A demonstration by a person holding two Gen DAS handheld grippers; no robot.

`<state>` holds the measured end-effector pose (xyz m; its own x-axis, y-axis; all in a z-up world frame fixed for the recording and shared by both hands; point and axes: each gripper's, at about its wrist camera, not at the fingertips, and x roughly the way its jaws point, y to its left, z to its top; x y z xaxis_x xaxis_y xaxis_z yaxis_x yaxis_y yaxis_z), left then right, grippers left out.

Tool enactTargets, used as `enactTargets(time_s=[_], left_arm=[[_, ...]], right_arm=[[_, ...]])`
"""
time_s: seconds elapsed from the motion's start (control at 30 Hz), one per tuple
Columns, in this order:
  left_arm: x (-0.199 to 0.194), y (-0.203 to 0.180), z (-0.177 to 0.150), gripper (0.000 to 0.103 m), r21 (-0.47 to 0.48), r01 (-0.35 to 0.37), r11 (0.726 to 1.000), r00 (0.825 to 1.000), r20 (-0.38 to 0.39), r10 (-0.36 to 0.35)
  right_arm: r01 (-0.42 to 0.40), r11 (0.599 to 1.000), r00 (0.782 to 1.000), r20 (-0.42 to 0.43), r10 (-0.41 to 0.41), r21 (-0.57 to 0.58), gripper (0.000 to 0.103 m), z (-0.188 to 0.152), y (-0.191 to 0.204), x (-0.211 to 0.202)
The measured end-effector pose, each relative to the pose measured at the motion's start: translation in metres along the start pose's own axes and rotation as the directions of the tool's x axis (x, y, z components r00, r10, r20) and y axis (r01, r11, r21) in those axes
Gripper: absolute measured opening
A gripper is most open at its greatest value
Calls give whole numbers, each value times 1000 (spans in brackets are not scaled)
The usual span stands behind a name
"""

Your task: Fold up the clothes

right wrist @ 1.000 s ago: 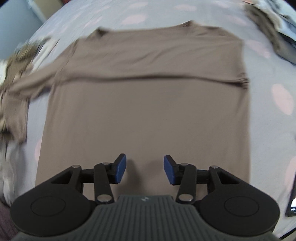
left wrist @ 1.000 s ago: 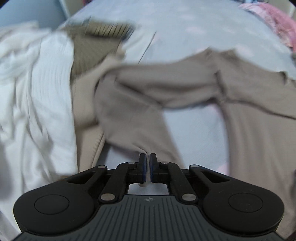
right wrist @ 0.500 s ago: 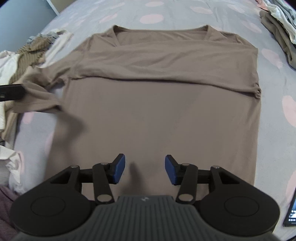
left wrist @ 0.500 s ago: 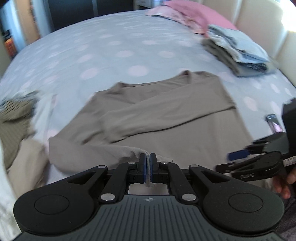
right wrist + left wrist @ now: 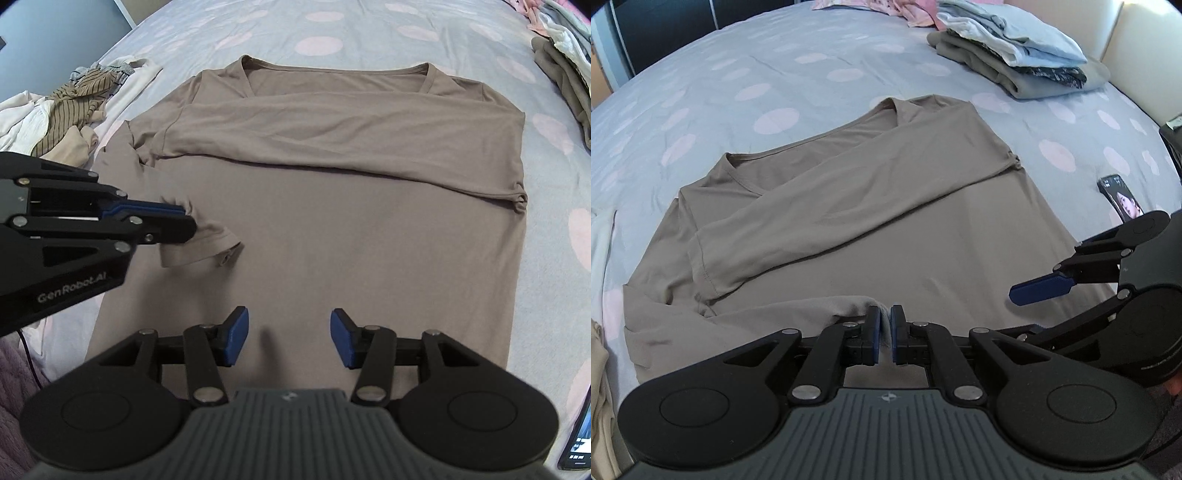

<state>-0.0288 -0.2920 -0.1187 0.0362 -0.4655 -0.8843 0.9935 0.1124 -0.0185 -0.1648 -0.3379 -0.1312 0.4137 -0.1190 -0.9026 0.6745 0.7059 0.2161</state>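
Clearly, left gripper (image 5: 186, 218) housing reads "GenRobot.AI", pinching sleeve (image 5: 199, 247).

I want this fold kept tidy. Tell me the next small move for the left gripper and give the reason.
Probably carry the cuff a little further across the taupe long-sleeve shirt, then open. The left gripper is shut on the sleeve cuff, which sits only part-way over the body, while the other sleeve already lies flat across the chest. The right gripper is open and idle.

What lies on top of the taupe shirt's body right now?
One sleeve lies folded across the chest of the taupe shirt; the other sleeve's cuff, held by the left gripper, rests lower down. Fabric beneath is hidden.
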Motion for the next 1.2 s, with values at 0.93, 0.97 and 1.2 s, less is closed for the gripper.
enactTargets(time_s=[0.93,0.97,1.2], left_arm=[[-25,65,-62,30,-121,-83,989,995,-69,75],[-25,67,-63,30,-125,-85,989,995,-69,77],[-31,75,-67,30,-151,-101,983,994,-61,93]], right_arm=[[2,963,986,159,43,-269,51,12,61,8],[16,957,984,172,36,-290,50,13,66,10],[79,941,959,283,18,-330,5,28,81,-2]])
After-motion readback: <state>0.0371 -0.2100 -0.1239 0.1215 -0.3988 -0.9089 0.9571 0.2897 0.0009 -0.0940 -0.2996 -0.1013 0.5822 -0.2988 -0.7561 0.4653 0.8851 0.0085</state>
